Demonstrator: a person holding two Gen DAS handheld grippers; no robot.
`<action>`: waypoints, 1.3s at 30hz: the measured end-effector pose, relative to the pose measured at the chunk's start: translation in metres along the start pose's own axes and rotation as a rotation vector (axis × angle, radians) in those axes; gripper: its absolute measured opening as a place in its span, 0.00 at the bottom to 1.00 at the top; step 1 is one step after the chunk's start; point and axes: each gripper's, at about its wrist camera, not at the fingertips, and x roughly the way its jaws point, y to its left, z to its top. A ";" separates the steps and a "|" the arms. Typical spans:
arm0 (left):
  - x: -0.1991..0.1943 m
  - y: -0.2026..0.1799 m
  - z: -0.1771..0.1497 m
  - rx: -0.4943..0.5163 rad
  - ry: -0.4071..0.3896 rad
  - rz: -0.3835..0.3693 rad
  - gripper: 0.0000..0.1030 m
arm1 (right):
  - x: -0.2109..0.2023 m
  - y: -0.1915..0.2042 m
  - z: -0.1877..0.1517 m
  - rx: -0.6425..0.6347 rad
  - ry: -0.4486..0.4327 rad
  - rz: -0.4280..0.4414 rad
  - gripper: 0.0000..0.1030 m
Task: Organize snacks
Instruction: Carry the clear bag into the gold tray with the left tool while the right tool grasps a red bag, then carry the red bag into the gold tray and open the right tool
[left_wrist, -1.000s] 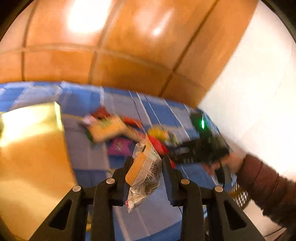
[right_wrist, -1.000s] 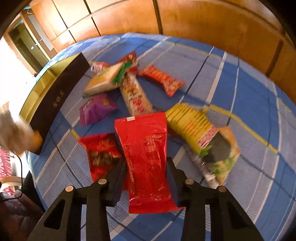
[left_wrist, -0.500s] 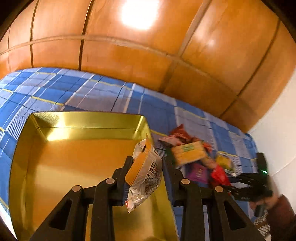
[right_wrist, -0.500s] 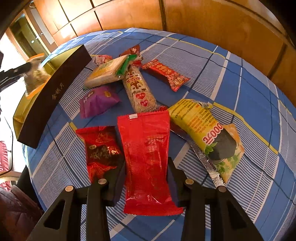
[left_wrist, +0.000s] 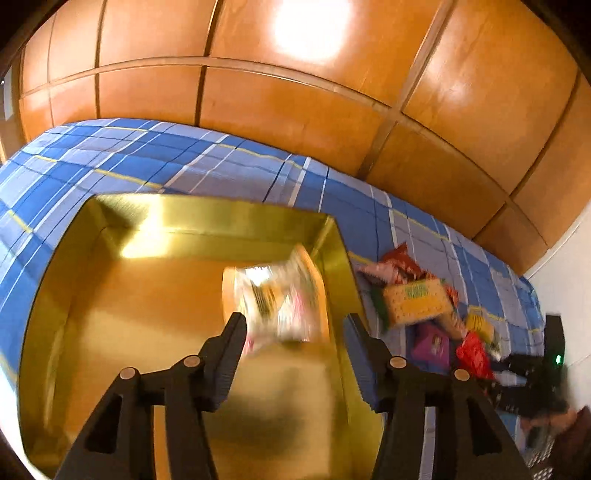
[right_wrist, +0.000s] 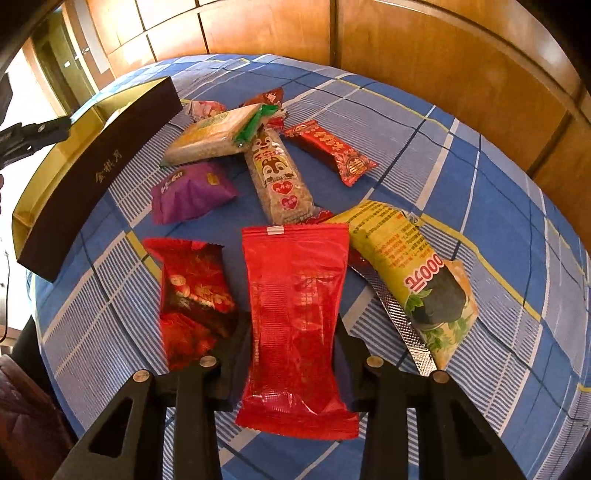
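Left wrist view looked steeply down along its fingers into the gold box (left_wrist: 110, 332), snack pile (left_wrist: 424, 306) off right; right wrist view sat close above that pile (right_wrist: 258, 166), box (right_wrist: 92, 170) at left.

The right gripper (right_wrist: 291, 341) is closing around a red packet (right_wrist: 295, 317) on the blue checked cloth (right_wrist: 480, 206).

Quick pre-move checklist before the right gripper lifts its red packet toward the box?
1. Left gripper jaws opening, clear of its snack: ok.
2. Dropped snack over the gold box: ok; landed: cannot tell, blurred.
3. Right gripper jaws closing, straddling the red packet: ok.
4. Firm grip: cannot tell.
5. Dark-red packet beside one finger, may snag: not ok.
6. Box room: ok.
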 end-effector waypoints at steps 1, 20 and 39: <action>-0.004 0.000 -0.008 0.011 0.001 0.015 0.54 | 0.000 0.000 0.000 -0.002 0.000 -0.004 0.37; -0.047 0.018 -0.043 -0.029 -0.100 0.136 0.70 | -0.067 0.012 -0.009 0.248 -0.126 0.063 0.36; -0.068 0.054 -0.054 -0.057 -0.102 0.178 0.71 | -0.026 0.223 0.110 0.103 -0.121 0.280 0.39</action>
